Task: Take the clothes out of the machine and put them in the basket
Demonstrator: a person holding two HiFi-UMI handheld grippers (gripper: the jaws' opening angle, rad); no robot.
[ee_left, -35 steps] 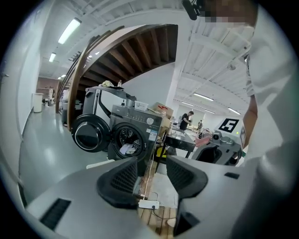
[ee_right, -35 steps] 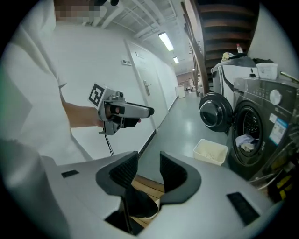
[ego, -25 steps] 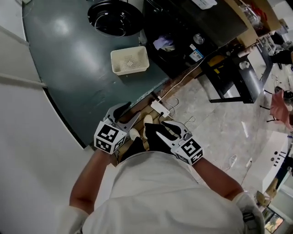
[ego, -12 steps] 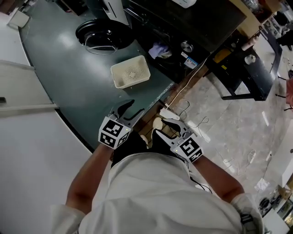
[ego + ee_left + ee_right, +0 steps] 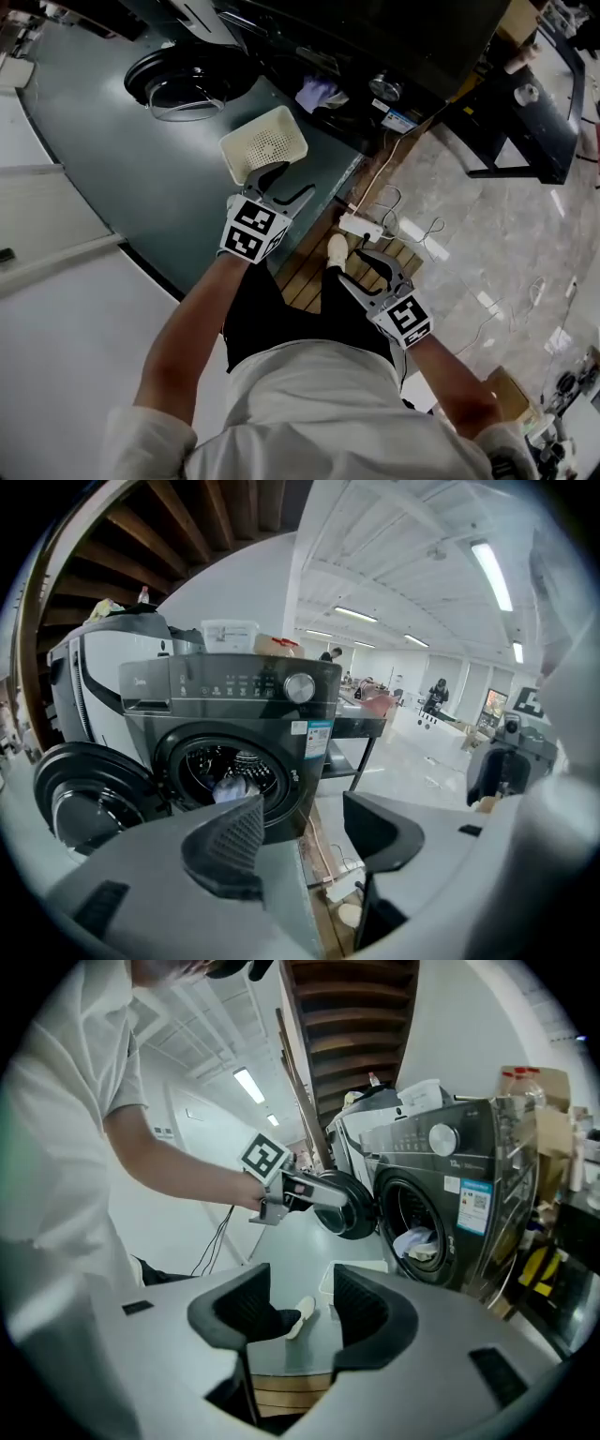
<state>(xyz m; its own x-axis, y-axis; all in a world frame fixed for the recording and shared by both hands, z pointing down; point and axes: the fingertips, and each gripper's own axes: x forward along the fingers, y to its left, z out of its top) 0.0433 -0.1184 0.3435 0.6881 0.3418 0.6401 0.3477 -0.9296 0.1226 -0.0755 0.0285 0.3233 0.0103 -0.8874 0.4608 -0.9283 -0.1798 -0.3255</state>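
The left gripper (image 5: 289, 184) and right gripper (image 5: 351, 266) have just been opening; both sets of jaws stand apart, empty. The clothes (image 5: 317, 92) lie in the open washing machine (image 5: 225, 686), with the white basket (image 5: 264, 142) on the floor just before it.

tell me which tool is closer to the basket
The left tool, reaching over the green mat beside the white basket; the right tool hangs back by the person's shoe. Both tools' jaws have just been opening, with nothing between them.
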